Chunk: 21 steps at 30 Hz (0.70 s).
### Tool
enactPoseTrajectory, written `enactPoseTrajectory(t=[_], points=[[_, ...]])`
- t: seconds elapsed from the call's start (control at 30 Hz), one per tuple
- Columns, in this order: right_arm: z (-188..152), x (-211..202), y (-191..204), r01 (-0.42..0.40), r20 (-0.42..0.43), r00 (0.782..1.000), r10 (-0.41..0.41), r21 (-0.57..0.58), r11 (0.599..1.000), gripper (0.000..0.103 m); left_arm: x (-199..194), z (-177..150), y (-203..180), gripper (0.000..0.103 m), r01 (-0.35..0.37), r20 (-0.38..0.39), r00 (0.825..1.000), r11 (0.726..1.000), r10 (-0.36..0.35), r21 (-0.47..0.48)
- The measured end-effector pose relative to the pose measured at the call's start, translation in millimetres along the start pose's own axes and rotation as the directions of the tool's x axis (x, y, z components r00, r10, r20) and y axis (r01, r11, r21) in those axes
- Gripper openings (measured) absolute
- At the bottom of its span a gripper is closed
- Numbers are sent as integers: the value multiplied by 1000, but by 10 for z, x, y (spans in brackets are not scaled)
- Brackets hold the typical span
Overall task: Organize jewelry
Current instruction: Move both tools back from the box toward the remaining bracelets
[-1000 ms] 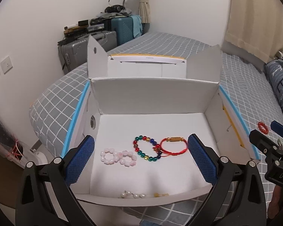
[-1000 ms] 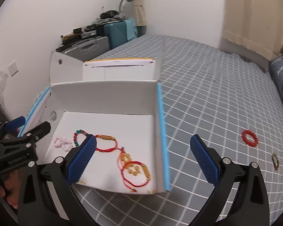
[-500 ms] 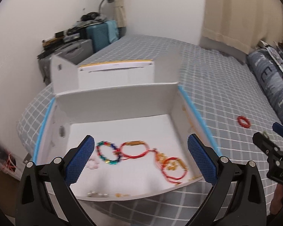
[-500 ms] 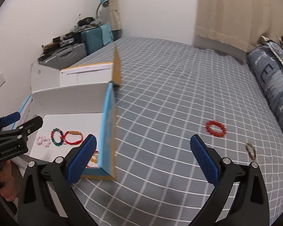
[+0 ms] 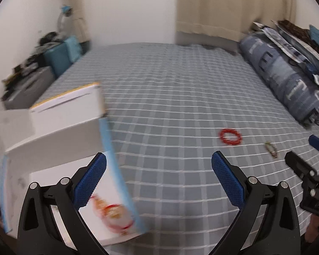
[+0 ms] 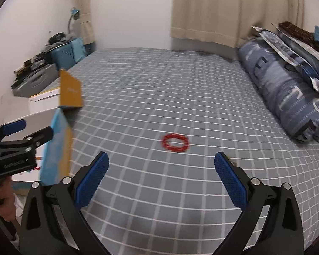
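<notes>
Both wrist views, grid-pattern bedspread (image 6: 159, 97). Left gripper (image 5: 158, 170): jaws spread wide, nothing btw. the blue pads (image 5: 89, 182); it hangs over the bed at the right edge of the white cardboard box (image 5: 59, 131). Right gripper (image 6: 161, 172): jaws likewise wide apart, holding nothing, above bare bedspread. Red bead bracelet (image 6: 176, 142) lies flat on the bedspread, ahead of the right gripper & roughly centred btw. its fingers; in left wrist view the same bracelet (image 5: 230, 136) sits ahead-right. A small greenish bracelet (image 5: 270, 149) lies just to the right of it, apart, detail blurred. Box interior: red-and-gold bracelets (image 5: 111, 211) on the white floor near the front right corner, blurred. Folded blue quilt (image 6: 287, 97) along the bed's right side; suitcases (image 6: 51, 68) at far left; curtain (image 6: 219, 8) behind.
</notes>
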State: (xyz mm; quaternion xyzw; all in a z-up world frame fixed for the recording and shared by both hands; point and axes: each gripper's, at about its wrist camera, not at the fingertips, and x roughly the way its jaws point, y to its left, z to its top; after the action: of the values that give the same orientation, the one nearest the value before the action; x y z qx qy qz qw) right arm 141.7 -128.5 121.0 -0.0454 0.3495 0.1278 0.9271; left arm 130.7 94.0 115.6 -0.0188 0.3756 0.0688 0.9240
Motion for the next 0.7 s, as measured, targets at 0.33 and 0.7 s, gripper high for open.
enactPoseTrajectory(t=[0.33, 0.7], points=[[116, 427, -770, 89, -30, 996, -88, 32, 996, 95, 838, 370, -835, 97, 52, -52, 997, 998, -49, 47], [-130, 1287, -1434, 118, -181, 978, -100, 92, 989, 87, 1993, 285, -1301, 97, 65, -166, 984, 997, -58, 41]])
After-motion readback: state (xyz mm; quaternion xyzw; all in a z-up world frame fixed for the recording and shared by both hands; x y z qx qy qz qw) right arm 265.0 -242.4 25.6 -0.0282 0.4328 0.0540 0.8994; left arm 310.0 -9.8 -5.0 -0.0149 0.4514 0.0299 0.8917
